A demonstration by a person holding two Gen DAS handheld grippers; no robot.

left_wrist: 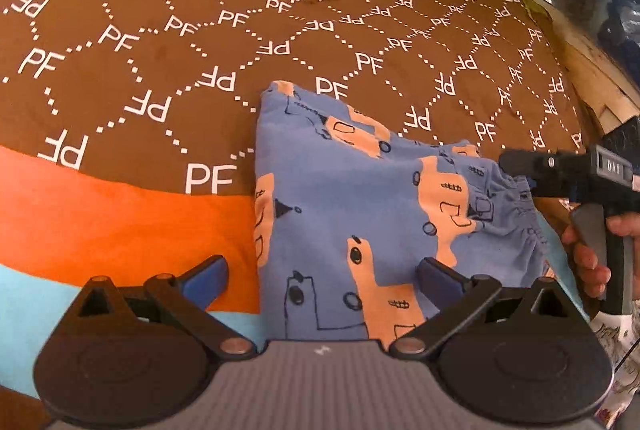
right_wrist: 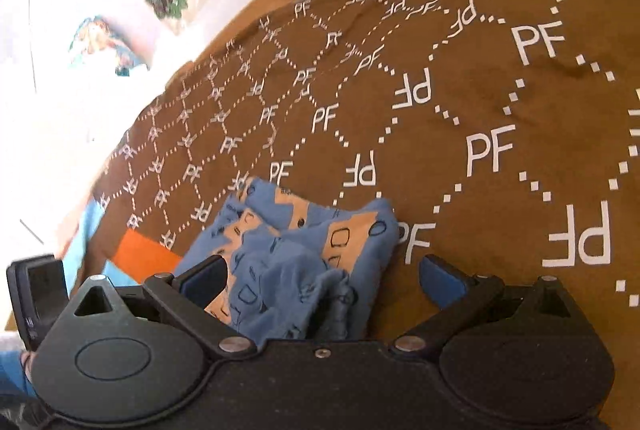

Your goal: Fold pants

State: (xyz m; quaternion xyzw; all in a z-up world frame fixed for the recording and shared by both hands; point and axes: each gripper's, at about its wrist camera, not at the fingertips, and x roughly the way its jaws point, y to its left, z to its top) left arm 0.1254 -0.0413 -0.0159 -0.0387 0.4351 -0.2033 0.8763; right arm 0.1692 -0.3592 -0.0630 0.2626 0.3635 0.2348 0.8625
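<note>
The bedspread (left_wrist: 120,42), brown with white letters and an orange and pale blue band at its near edge, gives a soft, flat bed for the work. On it, right of centre in the left wrist view, lie the pants (left_wrist: 360,198): blue with tan prints, already doubled into a compact, roughly square packet, the gathered waistband at its right edge. The left gripper (left_wrist: 322,272) hovers at the packet's near left corner with its fingers wide apart, one over the orange band, the other over the cloth, gripping nothing. The cloth looks thin, light and limp, so it should sag and slide out of shape if lifted by one layer; I would pinch all layers together at a folded edge or corner, where the stack is thickest, and drag low over the bedspread. Further right, the right gripper (left_wrist: 520,166) reaches in at the waistband, a hand (left_wrist: 588,258) on its handle. In its own view the fingers stand apart, astride rumpled cloth, clamping nothing. The elastic waistband is the firmest hold there.
</note>
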